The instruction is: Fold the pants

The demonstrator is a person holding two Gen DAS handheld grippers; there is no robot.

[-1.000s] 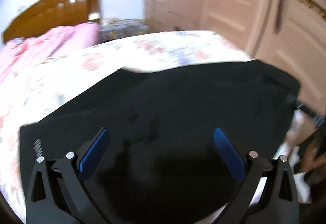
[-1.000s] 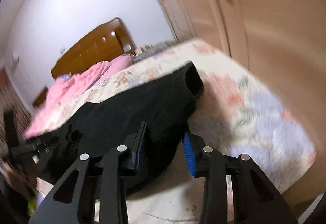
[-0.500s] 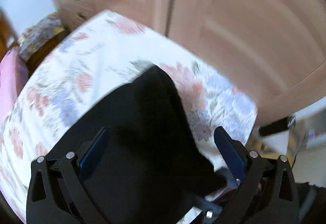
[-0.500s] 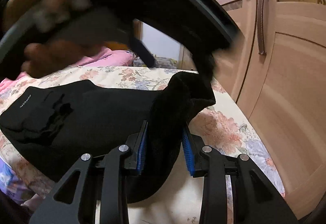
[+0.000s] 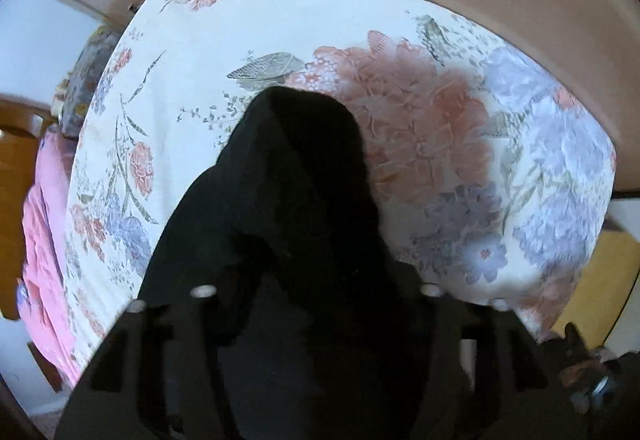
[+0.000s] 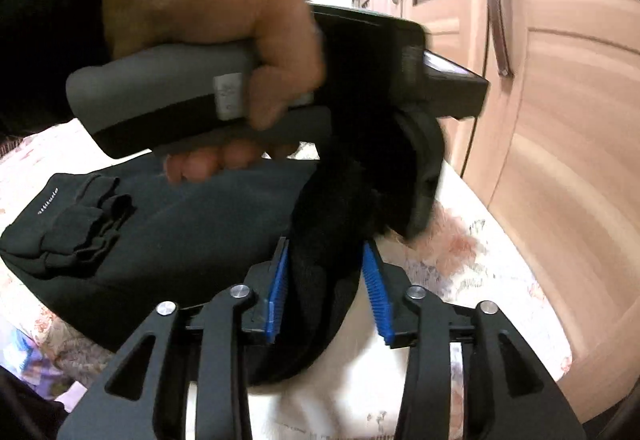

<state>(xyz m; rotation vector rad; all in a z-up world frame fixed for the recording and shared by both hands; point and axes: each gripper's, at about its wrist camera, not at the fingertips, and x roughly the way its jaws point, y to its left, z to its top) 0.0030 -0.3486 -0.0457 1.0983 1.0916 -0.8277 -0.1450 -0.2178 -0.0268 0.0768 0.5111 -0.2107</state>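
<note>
One bed [image 5: 320,24] fills most of what we see, its floral sheet running up to the pale wooden wardrobe [image 6: 560,100] alongside. On it lie the black pants [image 6: 168,232], spread flat toward our left in the right wrist view, with a bunched, folded part near the far left end. One end of the pants rises off the sheet into a dark peak [image 5: 296,168] in the left wrist view, lifted between our two tools. A pink blanket [image 5: 44,240] sits at the far edge of the bed, next to a brown headboard [image 5: 16,160].

Our right tool [image 6: 326,292] has its blue pads closed on a thick fold of the pants. Just above it, our left hand [image 6: 208,16] grips the grey handle of the left tool [image 5: 316,320], which is buried in the raised cloth; its fingers are blurred and dark against the fabric, so we cannot tell whether it is clamped.
</note>
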